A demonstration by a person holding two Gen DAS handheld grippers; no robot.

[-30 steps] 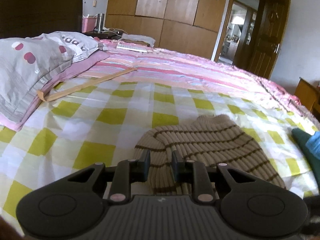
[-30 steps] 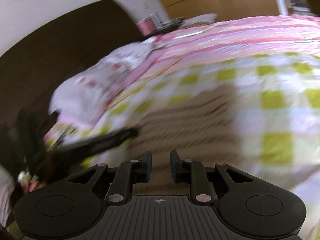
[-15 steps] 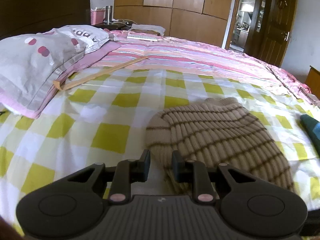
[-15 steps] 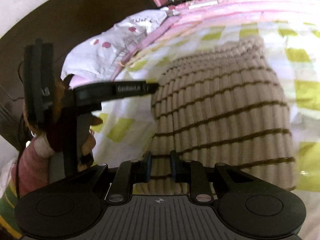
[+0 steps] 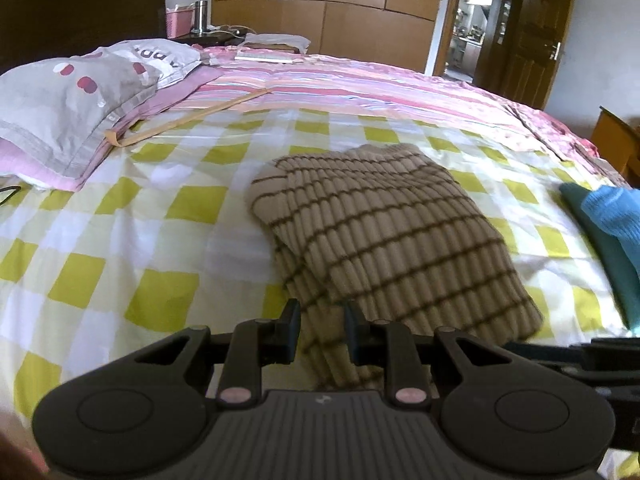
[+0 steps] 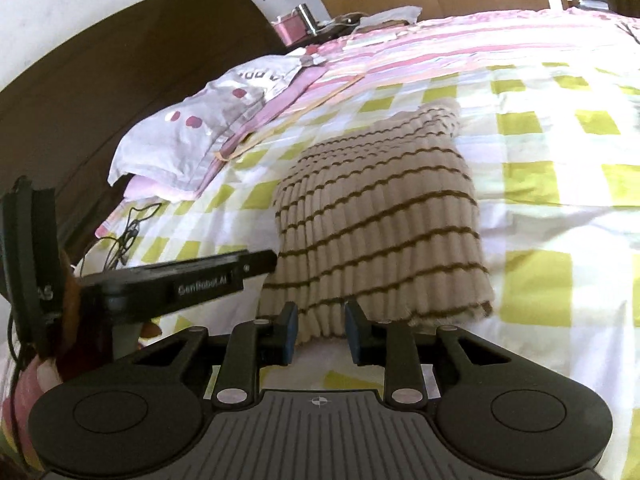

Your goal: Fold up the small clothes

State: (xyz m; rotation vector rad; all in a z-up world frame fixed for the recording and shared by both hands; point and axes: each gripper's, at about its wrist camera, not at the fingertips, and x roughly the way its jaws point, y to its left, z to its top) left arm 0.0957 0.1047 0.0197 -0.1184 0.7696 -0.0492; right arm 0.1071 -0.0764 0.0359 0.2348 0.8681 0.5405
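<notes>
Left tool point(image 5: 319, 330) clamped on striped sweater point(image 5: 384, 232), right tool point(image 6: 319, 332) easing apart; teal cloth point(image 5: 600, 248) nearby.

Home bedroom: a bed point(image 5: 120, 240) with checked sheet lies ahead of the claw, pillow point(image 5: 76, 100) far left, wooden wardrobe point(image 5: 320, 8) beyond, open door point(image 5: 536, 32) far right.
</notes>
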